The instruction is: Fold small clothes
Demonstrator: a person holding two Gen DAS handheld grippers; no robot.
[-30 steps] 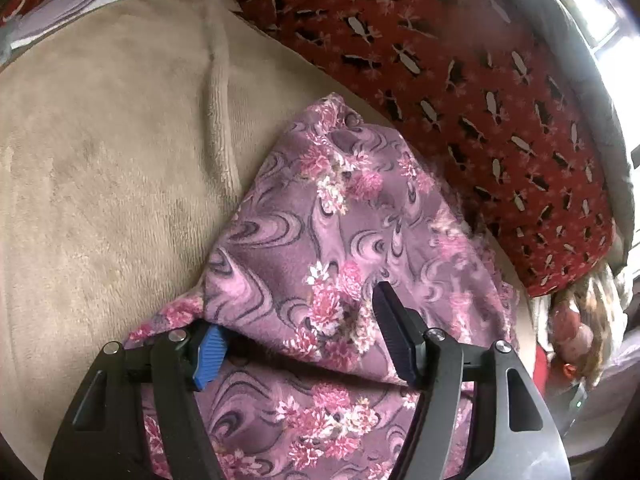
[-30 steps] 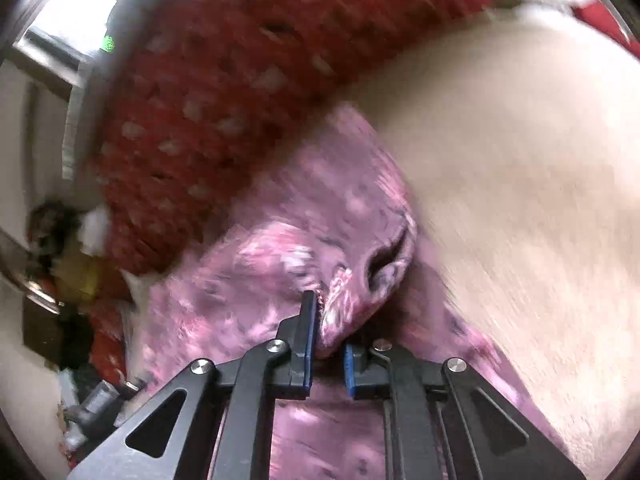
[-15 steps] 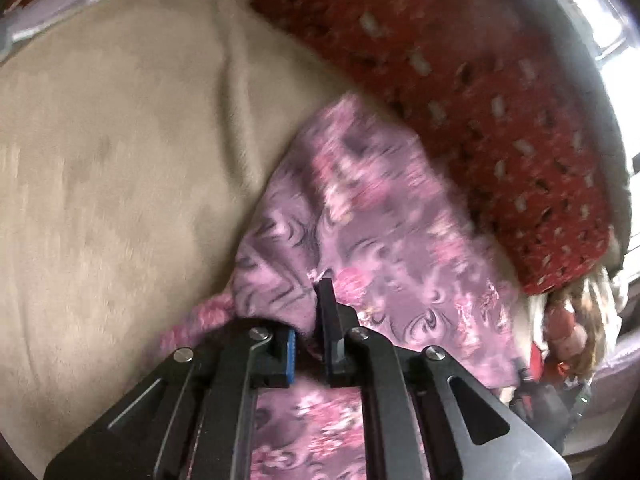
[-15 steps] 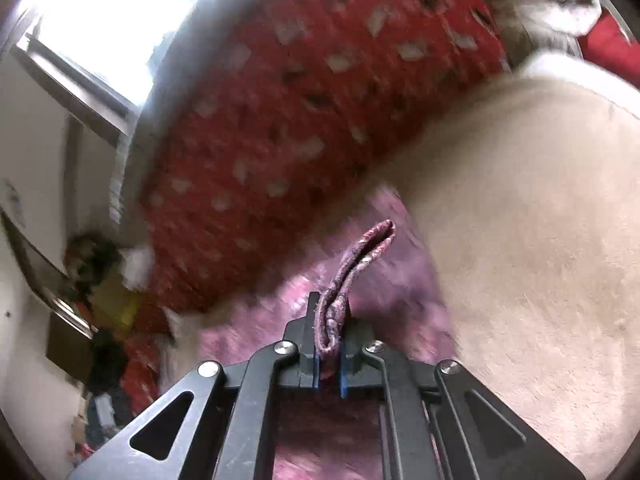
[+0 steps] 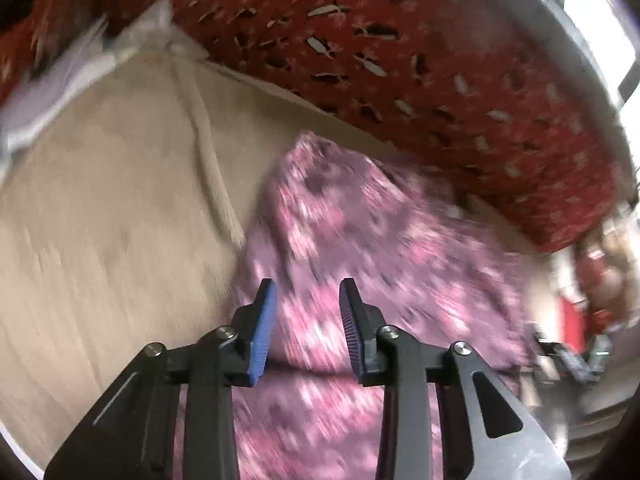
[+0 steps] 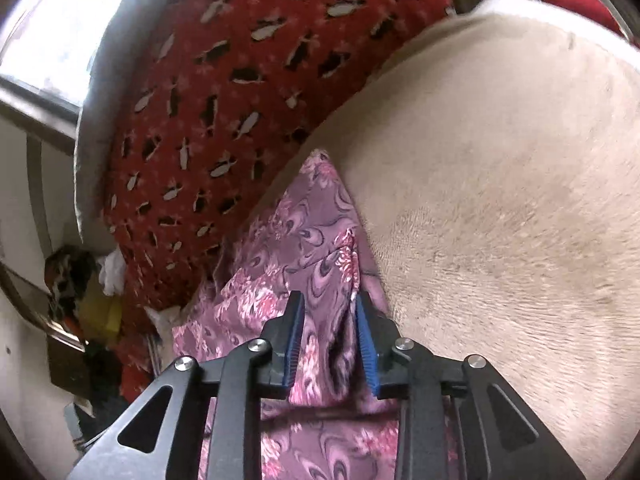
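A small purple-pink floral garment lies on a beige plush blanket; the left wrist view is blurred. My left gripper hovers above the garment. Its jaws are opening, and nothing sits between its blue pads. In the right wrist view the same garment runs along the edge of the beige blanket. My right gripper is low over it and its jaws are opening. A loose fold of the cloth stands between the pads, which do not press on it.
A red cover with a black-and-white pattern rises right behind the garment. White cloth lies at the blanket's far left corner. A bright window and floor clutter sit beyond the bed's edge.
Both grippers were shut on folds of the garment half a second ago; now both stand apart and the cloth has dropped. The left gripper has lifted away from the garment.
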